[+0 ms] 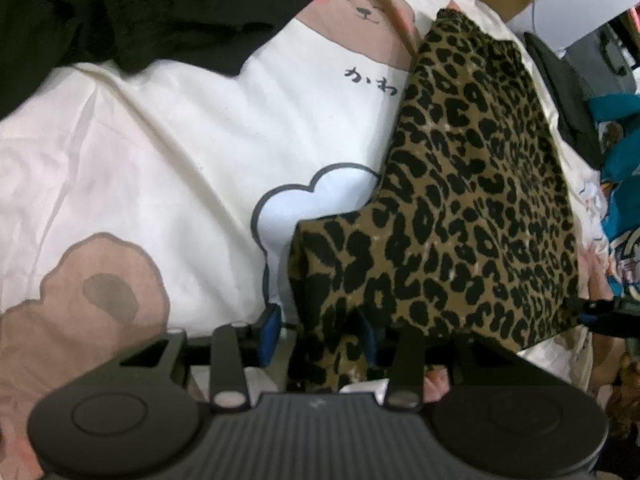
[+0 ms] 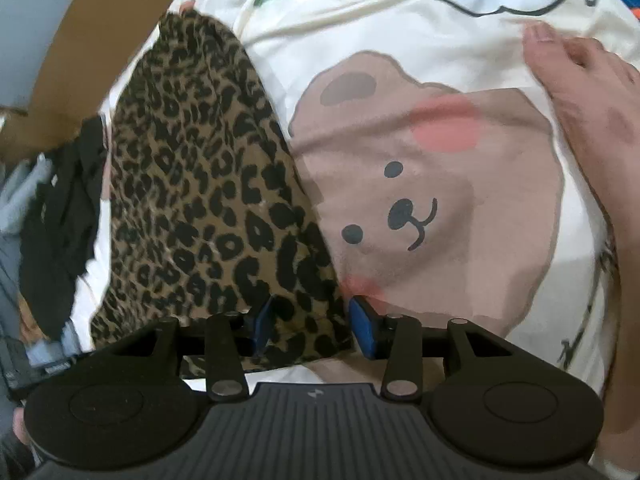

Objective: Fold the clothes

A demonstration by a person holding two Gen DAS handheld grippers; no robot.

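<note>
- A leopard-print garment [image 1: 472, 200] is seen laid folded on a cream bedsheet [image 1: 168, 152] printed with cartoon bears, a pale blue cloud [image 1: 320, 204] and dark handwritten characters [image 1: 372, 80].
- In the left wrist view the garment runs from about 1 o'clock down to 6 o'clock, where one corner of it hangs down between the blue pads of the left claw [image 1: 320, 332].
- The left claw is shown released: its pads stand apart on either side of that corner, and no pressing on the cloth can be made out.
- In the right wrist view the same garment [image 2: 200, 184] fills the band from 11 o'clock to 6 o'clock, its near edge lying between the blue pads of the right claw [image 2: 314, 328].
- The right claw is likewise shown released, with the right-hand pad [image 2: 366, 330] seen just clear of the cloth edge.
- A printed bear face [image 2: 404, 208] with a pink cheek is shown on the sheet just beside the garment, at the centre of the right wrist view.
- A bare foot [image 2: 588, 120] is pictured resting on the sheet at 2 to 3 o'clock in that view.
- A black garment [image 1: 140, 12] is seen heaped at 10 to 11 o'clock in the left wrist view, well apart from the leopard print.
- Brown cardboard [image 2: 100, 36] is visible at 10 o'clock in the right wrist view, past the sheet's edge.
- Teal fabric [image 1: 622, 184] is glimpsed at 3 o'clock in the left wrist view.
</note>
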